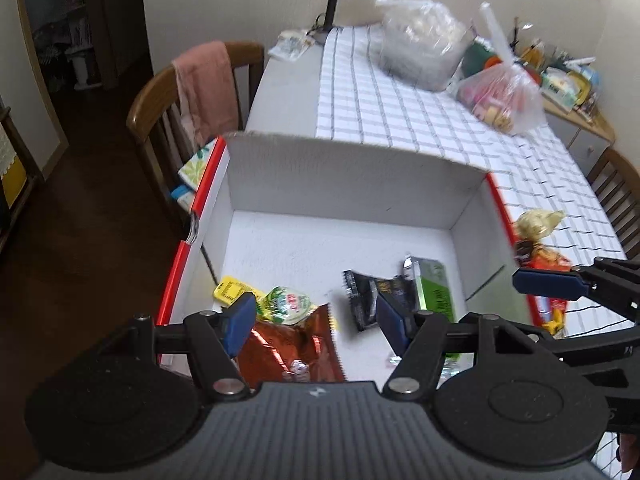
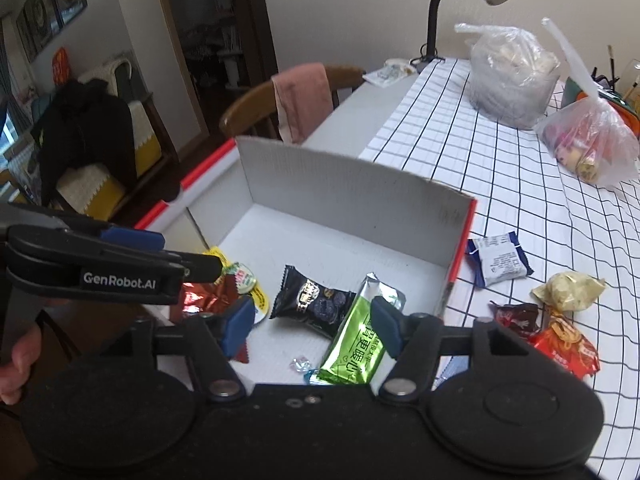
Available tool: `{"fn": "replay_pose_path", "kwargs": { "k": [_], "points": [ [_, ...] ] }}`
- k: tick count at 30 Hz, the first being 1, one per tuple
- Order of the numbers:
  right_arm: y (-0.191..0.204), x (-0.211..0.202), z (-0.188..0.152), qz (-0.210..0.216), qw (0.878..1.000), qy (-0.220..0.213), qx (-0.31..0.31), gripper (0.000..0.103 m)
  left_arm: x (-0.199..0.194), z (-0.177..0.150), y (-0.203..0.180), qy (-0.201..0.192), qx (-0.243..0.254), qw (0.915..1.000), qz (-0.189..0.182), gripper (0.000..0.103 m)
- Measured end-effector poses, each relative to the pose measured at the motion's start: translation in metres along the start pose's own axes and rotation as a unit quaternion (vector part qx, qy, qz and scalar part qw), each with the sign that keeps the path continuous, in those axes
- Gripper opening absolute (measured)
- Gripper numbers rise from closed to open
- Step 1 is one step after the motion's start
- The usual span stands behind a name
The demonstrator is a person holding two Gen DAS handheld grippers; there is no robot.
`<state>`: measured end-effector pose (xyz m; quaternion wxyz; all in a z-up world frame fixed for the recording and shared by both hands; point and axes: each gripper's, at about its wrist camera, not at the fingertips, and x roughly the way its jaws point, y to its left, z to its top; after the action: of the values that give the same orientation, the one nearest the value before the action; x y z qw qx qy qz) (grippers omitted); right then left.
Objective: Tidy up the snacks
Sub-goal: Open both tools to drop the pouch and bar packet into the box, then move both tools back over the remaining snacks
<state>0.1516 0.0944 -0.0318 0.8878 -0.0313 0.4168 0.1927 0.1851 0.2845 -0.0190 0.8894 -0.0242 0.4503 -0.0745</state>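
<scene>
A white cardboard box (image 1: 352, 168) (image 2: 344, 184) with red edges sits on the table. Inside lie a black snack packet (image 1: 364, 300) (image 2: 312, 300), a green packet (image 1: 434, 288) (image 2: 356, 344), a red foil packet (image 1: 288, 352) (image 2: 204, 296), a round jelly cup (image 1: 288, 304) (image 2: 242, 274) and a yellow packet (image 1: 230, 290). My left gripper (image 1: 316, 320) is open and empty above the box's near left. My right gripper (image 2: 312, 324) is open and empty above the box's near right. Outside the box, on the right, lie a blue-white packet (image 2: 500, 260), a gold packet (image 2: 568, 290) (image 1: 536, 222) and red packets (image 2: 564, 340).
The checked tablecloth (image 2: 500, 168) carries two clear plastic bags (image 2: 512, 76) (image 2: 592, 140) and a desk lamp (image 2: 436, 12) at the far end. A wooden chair (image 1: 168, 100) with a pink towel stands left of the table. A second chair (image 1: 618, 196) stands on the right.
</scene>
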Motion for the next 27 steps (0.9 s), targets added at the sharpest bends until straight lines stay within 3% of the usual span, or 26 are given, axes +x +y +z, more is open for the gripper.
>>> {"fn": "replay_pose_path", "kwargs": {
  "k": [14, 20, 27],
  "points": [
    [-0.034, -0.081, -0.026, 0.002, 0.998, -0.063, 0.026, 0.089, -0.052, -0.017, -0.049, -0.064, 0.005, 0.9965, -0.054, 0.085],
    [-0.062, -0.104, -0.046, -0.011, 0.997, -0.070, 0.041, 0.096, -0.054, -0.024, -0.077, -0.063, 0.007, 0.9946, -0.082, 0.097],
    [-0.102, -0.121, -0.072, -0.029, 0.996, -0.063, 0.056, 0.102, -0.045, -0.031, -0.116, -0.050, 0.011, 0.9934, -0.103, 0.100]
  ]
}}
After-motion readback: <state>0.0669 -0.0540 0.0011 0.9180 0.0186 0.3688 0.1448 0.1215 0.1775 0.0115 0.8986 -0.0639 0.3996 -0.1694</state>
